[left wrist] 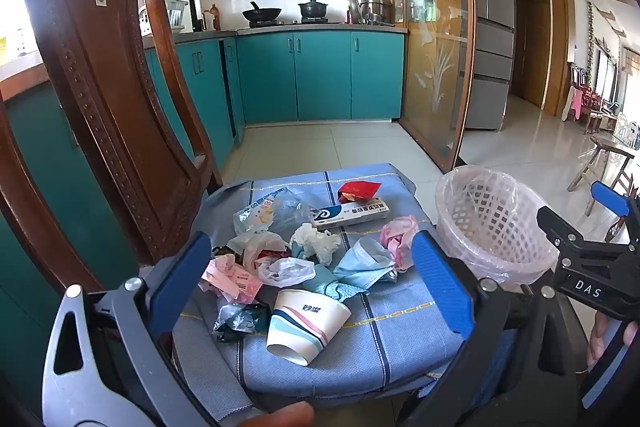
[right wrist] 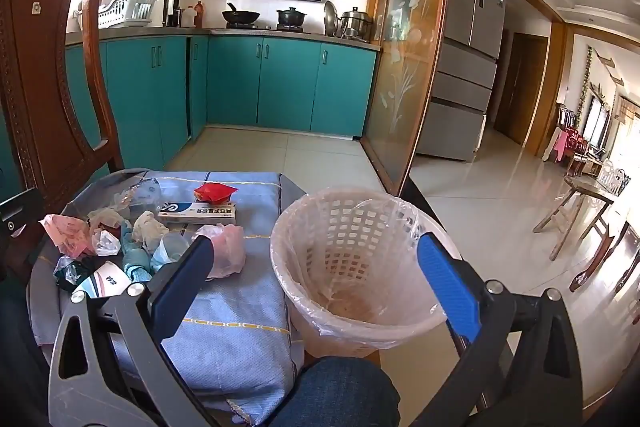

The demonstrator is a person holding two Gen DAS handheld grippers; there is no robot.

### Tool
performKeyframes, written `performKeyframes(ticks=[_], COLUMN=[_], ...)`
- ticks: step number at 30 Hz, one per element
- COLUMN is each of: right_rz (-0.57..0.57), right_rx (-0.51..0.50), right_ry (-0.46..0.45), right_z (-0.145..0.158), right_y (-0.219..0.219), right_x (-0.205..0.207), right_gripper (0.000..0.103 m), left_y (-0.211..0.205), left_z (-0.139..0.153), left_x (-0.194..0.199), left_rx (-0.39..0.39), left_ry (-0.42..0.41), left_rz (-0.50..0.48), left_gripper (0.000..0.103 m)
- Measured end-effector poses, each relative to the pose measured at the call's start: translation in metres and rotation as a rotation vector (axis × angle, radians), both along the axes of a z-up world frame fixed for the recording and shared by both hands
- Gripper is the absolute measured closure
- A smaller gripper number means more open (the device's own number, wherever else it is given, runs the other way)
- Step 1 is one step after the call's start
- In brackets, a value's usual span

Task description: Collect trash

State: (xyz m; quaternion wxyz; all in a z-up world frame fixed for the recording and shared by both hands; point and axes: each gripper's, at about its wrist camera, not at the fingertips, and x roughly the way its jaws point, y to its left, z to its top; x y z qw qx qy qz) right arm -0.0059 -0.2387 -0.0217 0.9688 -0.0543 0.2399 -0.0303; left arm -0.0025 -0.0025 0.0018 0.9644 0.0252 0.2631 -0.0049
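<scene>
The trash lies in a loose heap on the blue checked cloth that covers the small bench, toward its left and far side from where I look. I see a paper cup tipped on its side nearest me, a crumpled blue face mask beside it, a white tissue wad, pink wrappers, a pink bag, a flat medicine box and a red packet at the far end. The bin, a lattice basket lined with a clear bag, stands just right of the bench. My left claw hangs wide over the heap, gripping nothing. My right claw is also wide and bare, framing the bin's mouth. A carved wooden chair stands on the left.
</scene>
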Motion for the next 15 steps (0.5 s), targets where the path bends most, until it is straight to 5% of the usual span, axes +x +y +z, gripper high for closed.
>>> performKeyframes(ticks=[15], right_rz=[0.0], right_rx=[-0.004], right_ry=[0.003], right_z=[-0.0015], right_y=[0.0016], right_x=[0.0], right_gripper=[0.003], left_y=[0.0006], left_z=[0.0016], left_x=[-0.0012], left_rx=[-0.001], left_ry=[-0.004], left_rz=[0.0], left_gripper=[0.003])
